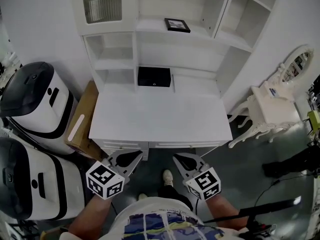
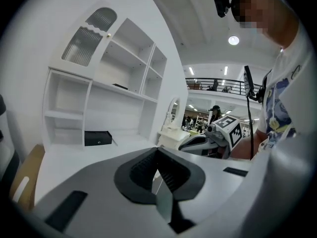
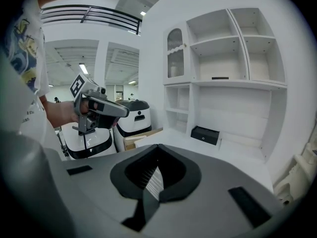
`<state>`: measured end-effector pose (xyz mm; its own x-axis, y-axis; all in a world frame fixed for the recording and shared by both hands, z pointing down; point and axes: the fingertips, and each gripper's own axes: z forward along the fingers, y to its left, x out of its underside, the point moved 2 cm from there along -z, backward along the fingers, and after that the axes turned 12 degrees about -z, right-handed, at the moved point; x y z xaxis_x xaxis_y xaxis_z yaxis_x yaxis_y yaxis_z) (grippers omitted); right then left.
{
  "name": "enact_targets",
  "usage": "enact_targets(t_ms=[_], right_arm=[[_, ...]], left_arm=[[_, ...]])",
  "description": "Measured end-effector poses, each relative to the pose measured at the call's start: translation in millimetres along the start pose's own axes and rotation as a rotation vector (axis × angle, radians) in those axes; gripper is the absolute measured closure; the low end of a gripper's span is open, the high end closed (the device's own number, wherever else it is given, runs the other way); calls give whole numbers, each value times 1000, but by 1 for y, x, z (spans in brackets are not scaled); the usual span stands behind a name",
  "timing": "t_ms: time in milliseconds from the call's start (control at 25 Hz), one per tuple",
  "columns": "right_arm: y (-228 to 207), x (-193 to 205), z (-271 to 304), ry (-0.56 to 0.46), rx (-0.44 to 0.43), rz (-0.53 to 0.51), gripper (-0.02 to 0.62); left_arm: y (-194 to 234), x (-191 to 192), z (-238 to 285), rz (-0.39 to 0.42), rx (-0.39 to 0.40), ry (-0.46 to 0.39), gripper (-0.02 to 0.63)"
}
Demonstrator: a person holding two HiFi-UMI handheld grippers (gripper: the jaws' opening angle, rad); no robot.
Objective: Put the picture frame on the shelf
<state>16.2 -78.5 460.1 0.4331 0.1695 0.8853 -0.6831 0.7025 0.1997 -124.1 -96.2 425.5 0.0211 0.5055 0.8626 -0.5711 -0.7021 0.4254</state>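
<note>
A black picture frame (image 1: 177, 25) lies on the middle shelf (image 1: 150, 26) of the white hutch; it shows as a thin dark strip in the left gripper view (image 2: 120, 87) and in the right gripper view (image 3: 220, 77). Both grippers hang low, in front of the white desk (image 1: 160, 116) and apart from it. My left gripper (image 1: 136, 157) (image 2: 157, 150) has its jaws shut with nothing between them. My right gripper (image 1: 180, 158) (image 3: 157, 149) is likewise shut and holds nothing. Each gripper shows in the other's view: the right gripper's body (image 2: 200, 142) and the left gripper's body (image 3: 101, 108).
A black box (image 1: 154, 76) sits at the back of the desk under the shelves. Two white and black machines (image 1: 35, 104) and a cardboard box (image 1: 82, 116) stand to the left. A white ornate dressing table (image 1: 270, 109) with an oval mirror stands to the right.
</note>
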Motion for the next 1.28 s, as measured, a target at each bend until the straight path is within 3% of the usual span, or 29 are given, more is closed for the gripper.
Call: enact_targets(t_ms=[360, 1280], right_arm=[[24, -1, -7, -5, 1, -11, 571], [59, -13, -1, -11, -34, -39, 571]], left_arm=[[-7, 26, -23, -3, -13, 6, 592], [-12, 49, -54, -24, -16, 11, 592]])
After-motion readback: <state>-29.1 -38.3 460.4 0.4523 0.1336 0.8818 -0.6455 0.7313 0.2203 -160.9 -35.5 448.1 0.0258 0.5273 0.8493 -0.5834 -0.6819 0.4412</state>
